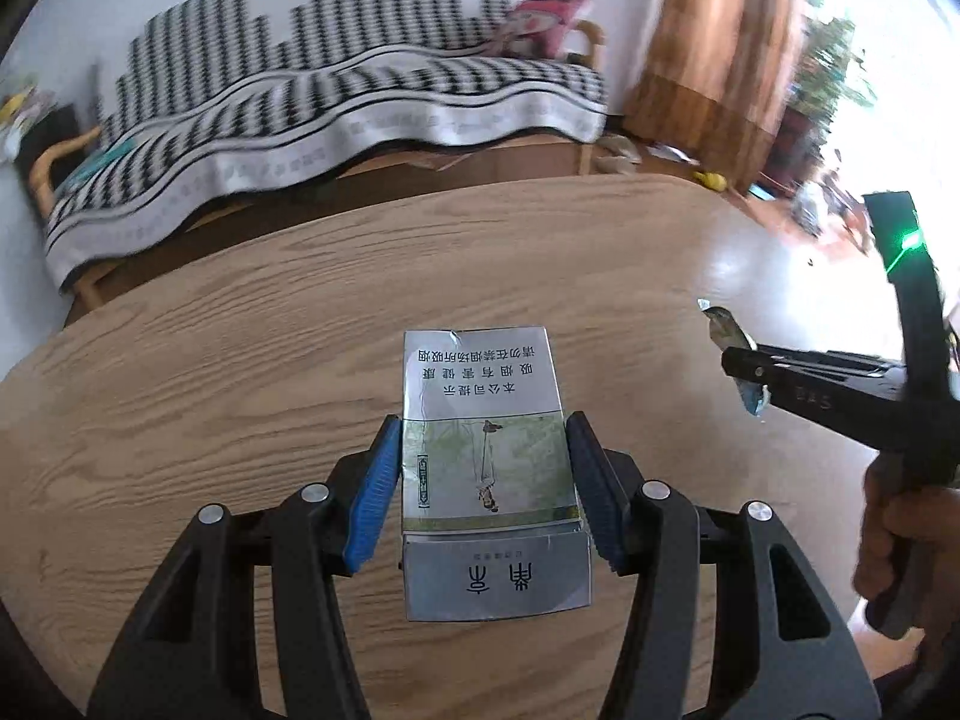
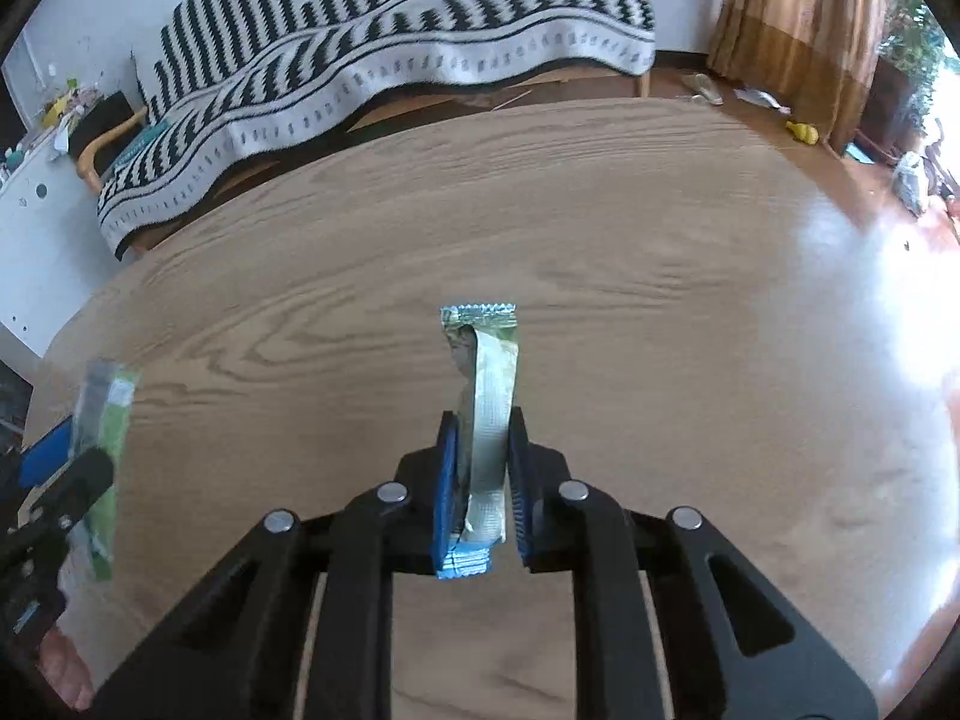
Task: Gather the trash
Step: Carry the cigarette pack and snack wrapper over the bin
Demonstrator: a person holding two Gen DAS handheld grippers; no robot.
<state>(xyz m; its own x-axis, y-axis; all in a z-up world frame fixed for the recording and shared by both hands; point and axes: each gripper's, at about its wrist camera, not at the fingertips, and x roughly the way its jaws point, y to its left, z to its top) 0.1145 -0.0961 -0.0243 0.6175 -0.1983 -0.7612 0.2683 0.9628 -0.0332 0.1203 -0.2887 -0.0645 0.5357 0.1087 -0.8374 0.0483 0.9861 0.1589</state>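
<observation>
My left gripper (image 1: 483, 441) is shut on a silver cigarette pack (image 1: 486, 420) printed with Chinese text and a green picture, held above the round wooden table (image 1: 240, 360). My right gripper (image 2: 483, 438) is shut on an empty silver and blue foil wrapper (image 2: 489, 402), which stands up between the blue pads. In the left wrist view the right gripper (image 1: 744, 369) shows at the right edge with the wrapper (image 1: 729, 330) in it, held by a hand (image 1: 900, 534). In the right wrist view the cigarette pack (image 2: 108, 420) and left gripper show blurred at the far left.
Beyond the table stands a wooden sofa with a black and white patterned blanket (image 2: 390, 60). A brown curtain (image 2: 798, 18) hangs at the right, with small items on the floor (image 2: 801, 132) beneath. A white cabinet (image 2: 30, 228) stands at the left.
</observation>
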